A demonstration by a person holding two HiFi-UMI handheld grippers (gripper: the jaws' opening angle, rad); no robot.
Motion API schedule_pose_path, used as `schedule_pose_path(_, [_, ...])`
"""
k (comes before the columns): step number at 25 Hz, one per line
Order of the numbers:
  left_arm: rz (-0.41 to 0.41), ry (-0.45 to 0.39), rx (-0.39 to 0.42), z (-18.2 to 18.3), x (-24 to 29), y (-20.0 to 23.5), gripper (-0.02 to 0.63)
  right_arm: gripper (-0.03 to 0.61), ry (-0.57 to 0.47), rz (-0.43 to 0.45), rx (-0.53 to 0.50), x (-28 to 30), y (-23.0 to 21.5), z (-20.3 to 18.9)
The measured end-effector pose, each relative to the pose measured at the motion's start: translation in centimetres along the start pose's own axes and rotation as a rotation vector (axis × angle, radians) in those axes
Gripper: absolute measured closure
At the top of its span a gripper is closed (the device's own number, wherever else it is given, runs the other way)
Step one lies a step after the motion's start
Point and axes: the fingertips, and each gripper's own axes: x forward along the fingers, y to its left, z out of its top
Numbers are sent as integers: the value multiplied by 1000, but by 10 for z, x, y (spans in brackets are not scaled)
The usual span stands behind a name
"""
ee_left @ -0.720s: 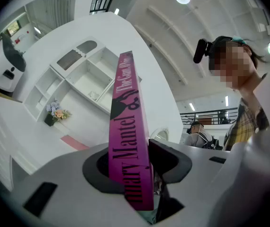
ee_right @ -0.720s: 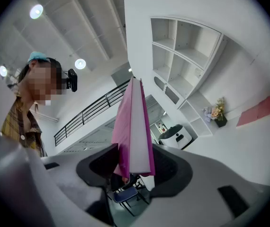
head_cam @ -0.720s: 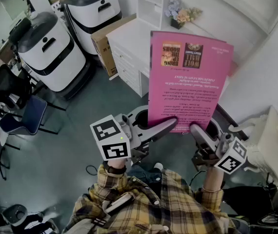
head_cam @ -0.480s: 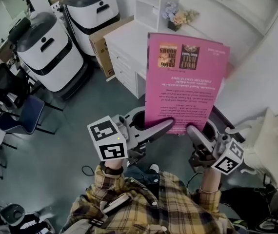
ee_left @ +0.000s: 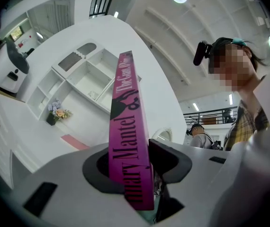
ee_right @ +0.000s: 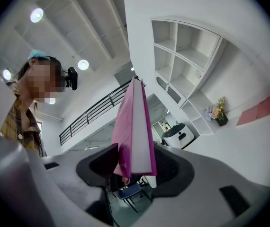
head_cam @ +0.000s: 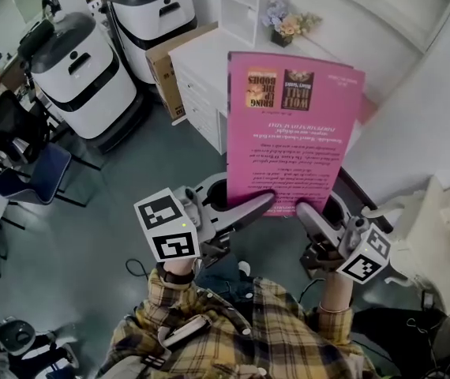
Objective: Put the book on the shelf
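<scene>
— Behind both sets of jaws, at the bottom of the head view, what is showing?

— A person's plaid sleeves (head_cam: pixel 233 330) are reaching forward, each hand carrying a gripper. The left cube (head_cam: pixel 170 227) and the right cube (head_cam: pixel 365 257) are sitting just behind the jaws.

— And between the jaws?

— Both pairs are clenching on the book (head_cam: pixel 292 125). The left gripper (head_cam: pixel 266 200) is pinching it near the lower left corner. Its own view is showing the pink spine with black lettering running up between the two jaws, pressed from both sides. The right gripper (head_cam: pixel 302 209) is biting near the lower right corner, and its view is showing the pale page edges wedged between its jaws.

— How is the book sitting?

— It is rising from the jaws, away from the person. Its pink back cover is facing the head camera, with the print reading upside down from there.

— What is lying past the jaws?

— Beyond the book's far edge, a white tabletop (head_cam: pixel 205 61) with drawers is standing, and a small pot of flowers (head_cam: pixel 286 26) is resting on it. The white shelf (head_cam: pixel 245 6), with open compartments, is rising above that, well apart from the book. A flat pink thing (ee_right: pixel 260 109) is lying on the tabletop, near the flowers.

— And off to the left of the left jaws?

— A cardboard box (head_cam: pixel 170 65) is sitting just beside the drawers. Two white machines with black tops (head_cam: pixel 83 69) are standing further left. A blue chair (head_cam: pixel 31 184) is sitting on the grey floor (head_cam: pixel 114 212).
</scene>
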Motion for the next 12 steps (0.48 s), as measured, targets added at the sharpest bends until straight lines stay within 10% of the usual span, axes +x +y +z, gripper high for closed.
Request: schedule_pose_path(12, [40,-27,3,-23,4,-28,442,364,15,28,20,-32,11,-7])
